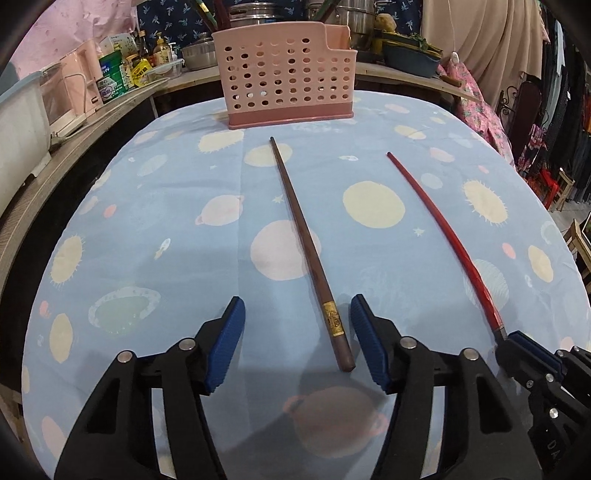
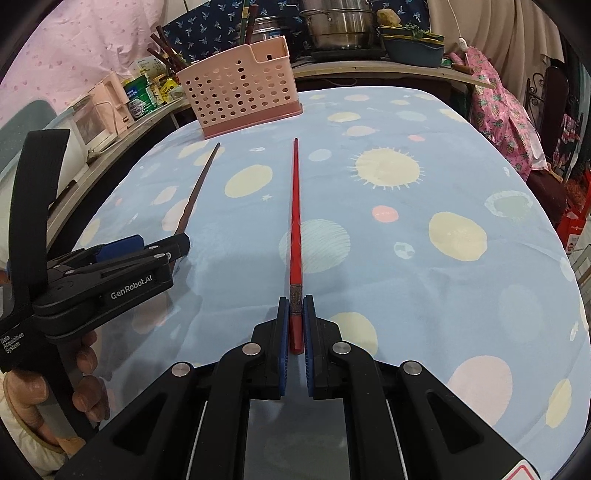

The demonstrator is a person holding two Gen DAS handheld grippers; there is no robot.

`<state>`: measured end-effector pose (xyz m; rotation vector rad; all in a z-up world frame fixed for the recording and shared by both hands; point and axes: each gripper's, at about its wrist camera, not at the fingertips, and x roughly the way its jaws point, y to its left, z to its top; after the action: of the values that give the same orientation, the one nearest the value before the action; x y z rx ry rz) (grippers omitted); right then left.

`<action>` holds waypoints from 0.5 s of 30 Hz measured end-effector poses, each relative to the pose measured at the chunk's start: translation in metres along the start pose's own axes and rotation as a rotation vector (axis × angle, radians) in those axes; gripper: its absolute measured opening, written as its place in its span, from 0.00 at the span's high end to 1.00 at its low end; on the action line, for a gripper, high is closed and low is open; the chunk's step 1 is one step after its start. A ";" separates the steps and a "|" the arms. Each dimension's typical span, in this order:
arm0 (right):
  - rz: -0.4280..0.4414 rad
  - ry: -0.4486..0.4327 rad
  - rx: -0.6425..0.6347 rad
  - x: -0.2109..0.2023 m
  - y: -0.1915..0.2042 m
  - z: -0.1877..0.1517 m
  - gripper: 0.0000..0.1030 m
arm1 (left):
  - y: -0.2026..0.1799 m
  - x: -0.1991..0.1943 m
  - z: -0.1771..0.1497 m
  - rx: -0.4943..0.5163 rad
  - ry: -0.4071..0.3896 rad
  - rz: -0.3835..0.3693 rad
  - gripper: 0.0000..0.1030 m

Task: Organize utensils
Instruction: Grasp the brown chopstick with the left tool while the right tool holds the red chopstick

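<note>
A brown chopstick (image 1: 306, 251) lies on the blue planet-print tablecloth (image 1: 147, 221), its thick end between the open fingers of my left gripper (image 1: 297, 314). A red chopstick (image 2: 295, 221) lies to its right; my right gripper (image 2: 295, 306) is shut on its thick end. The red chopstick also shows in the left wrist view (image 1: 443, 236), and the brown one in the right wrist view (image 2: 199, 184). A pink perforated utensil holder (image 1: 288, 74) stands at the table's far edge, with several chopsticks in it (image 2: 166, 51).
Behind the table runs a counter (image 1: 110, 107) with bottles, boxes, a white appliance and steel pots (image 2: 340, 26). Clothes hang at the right (image 1: 554, 110). The person's hand (image 2: 85, 376) holds the left gripper's handle.
</note>
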<state>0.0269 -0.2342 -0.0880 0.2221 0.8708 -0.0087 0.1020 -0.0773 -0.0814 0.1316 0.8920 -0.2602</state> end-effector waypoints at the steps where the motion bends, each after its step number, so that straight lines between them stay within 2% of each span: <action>1: 0.000 -0.001 -0.001 0.000 0.000 0.000 0.93 | 0.000 0.000 -0.001 -0.002 -0.003 0.000 0.47; 4: 0.000 -0.002 -0.004 0.000 0.000 0.000 0.93 | 0.000 -0.001 -0.001 0.004 -0.006 -0.004 0.57; 6: 0.000 -0.002 -0.004 0.000 0.000 0.000 0.93 | -0.001 -0.002 -0.002 0.010 -0.008 -0.010 0.68; 10: 0.001 -0.003 -0.003 0.000 0.001 -0.001 0.93 | -0.001 -0.004 -0.003 0.019 -0.006 -0.017 0.80; 12: 0.002 -0.003 -0.005 0.000 0.002 -0.001 0.93 | 0.000 -0.006 -0.004 0.018 -0.005 -0.021 0.91; 15: 0.004 -0.005 -0.007 0.000 0.003 -0.001 0.93 | 0.003 -0.007 -0.005 0.012 -0.003 -0.027 0.93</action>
<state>0.0262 -0.2308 -0.0878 0.2171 0.8651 -0.0025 0.0944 -0.0724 -0.0793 0.1306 0.8899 -0.2915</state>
